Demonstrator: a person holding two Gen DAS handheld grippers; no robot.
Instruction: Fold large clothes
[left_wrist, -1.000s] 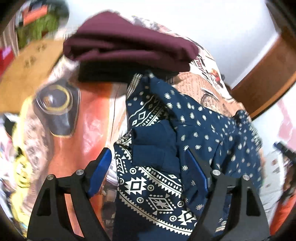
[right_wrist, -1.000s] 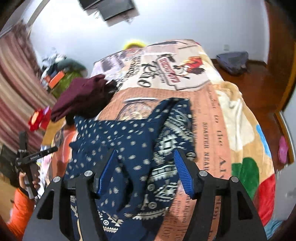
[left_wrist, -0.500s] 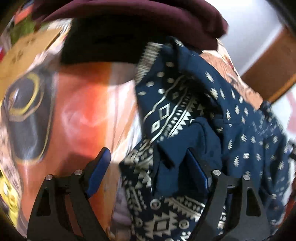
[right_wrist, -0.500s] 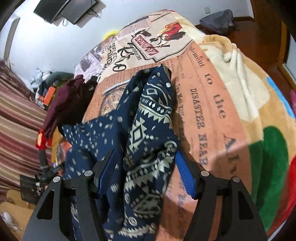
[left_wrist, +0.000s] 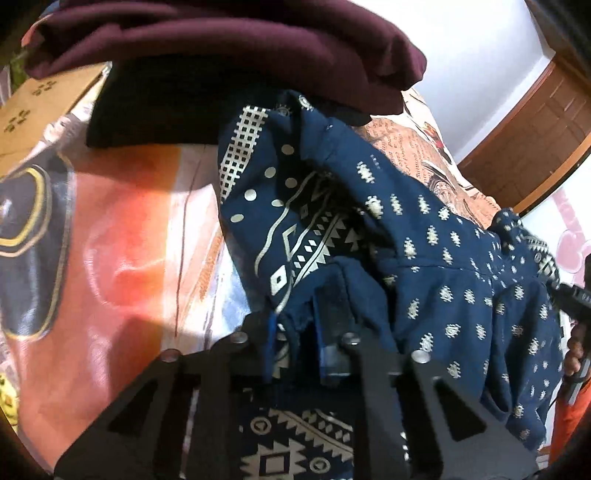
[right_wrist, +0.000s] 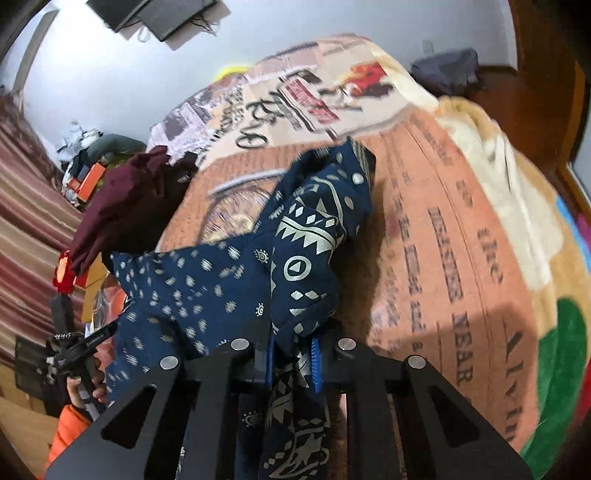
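A navy garment with a cream geometric print (left_wrist: 424, 236) lies crumpled on the bed blanket (left_wrist: 122, 236). My left gripper (left_wrist: 299, 332) is shut on a fold of it at its near edge. In the right wrist view the same garment (right_wrist: 295, 258) stretches from my right gripper (right_wrist: 293, 354), which is shut on another fold, leftwards towards the other hand-held gripper (right_wrist: 74, 350). The cloth between the two grippers hangs bunched and partly lifted.
A folded maroon garment (left_wrist: 221, 44) lies on a black one (left_wrist: 155, 103) just beyond the navy garment. The printed blanket (right_wrist: 461, 229) covers the bed, which drops off to a wooden floor (right_wrist: 524, 92) at the right. Clutter (right_wrist: 92, 166) lies by the striped curtain.
Both grippers moved down onto the navy garment and shut on folds of it; they were open a second ago. The cloth is now pulled up and bunched.
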